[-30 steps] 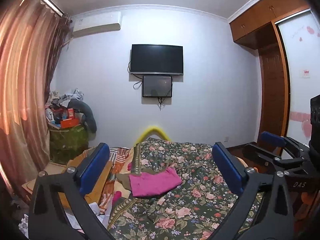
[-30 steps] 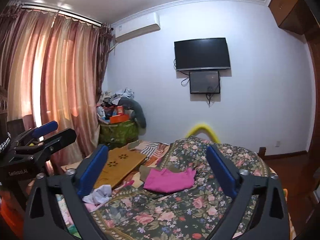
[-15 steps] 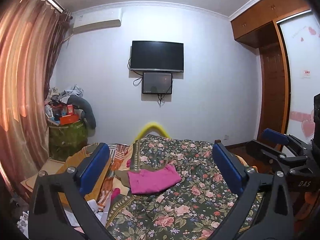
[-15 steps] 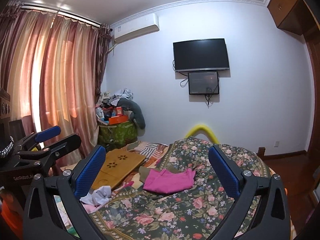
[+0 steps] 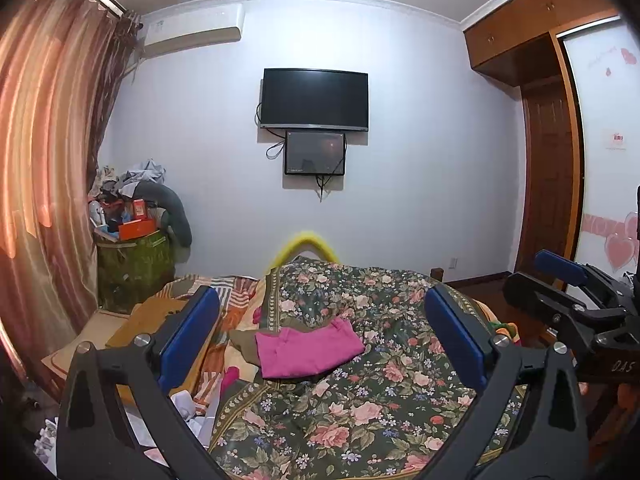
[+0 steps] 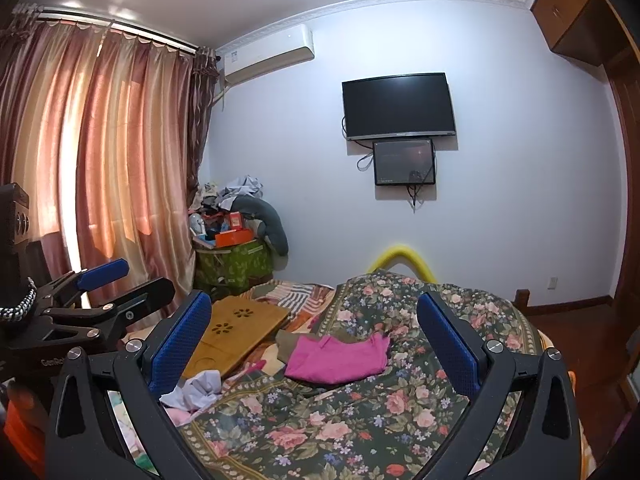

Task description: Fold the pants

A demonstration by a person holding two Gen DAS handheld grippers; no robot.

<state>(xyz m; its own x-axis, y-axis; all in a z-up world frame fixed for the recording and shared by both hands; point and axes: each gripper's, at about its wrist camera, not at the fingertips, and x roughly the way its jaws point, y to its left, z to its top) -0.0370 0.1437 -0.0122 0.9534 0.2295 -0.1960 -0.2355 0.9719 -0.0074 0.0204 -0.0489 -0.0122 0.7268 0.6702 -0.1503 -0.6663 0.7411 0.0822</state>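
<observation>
Folded pink pants (image 5: 306,350) lie on a dark floral bedspread (image 5: 360,408), seen also in the right wrist view (image 6: 338,360). An olive cloth (image 6: 289,342) lies partly under their left side. My left gripper (image 5: 320,344) is open and empty, held above the near part of the bed, well short of the pants. My right gripper (image 6: 316,344) is open and empty, likewise back from them. Each gripper shows in the other's view: the right one (image 5: 576,292) at the right edge, the left one (image 6: 100,296) at the left.
A wooden lap tray (image 6: 236,332) and crumpled white and pink clothes (image 6: 196,390) lie left of the bedspread. A green bin piled with clutter (image 6: 234,256) stands by the curtains (image 6: 100,168). A TV (image 5: 314,100) hangs on the far wall. A wooden wardrobe (image 5: 548,184) is at right.
Both grippers have tilted or lifted slightly, so the room sits a little lower in view. The pants have not moved. Both jaws stay open.
</observation>
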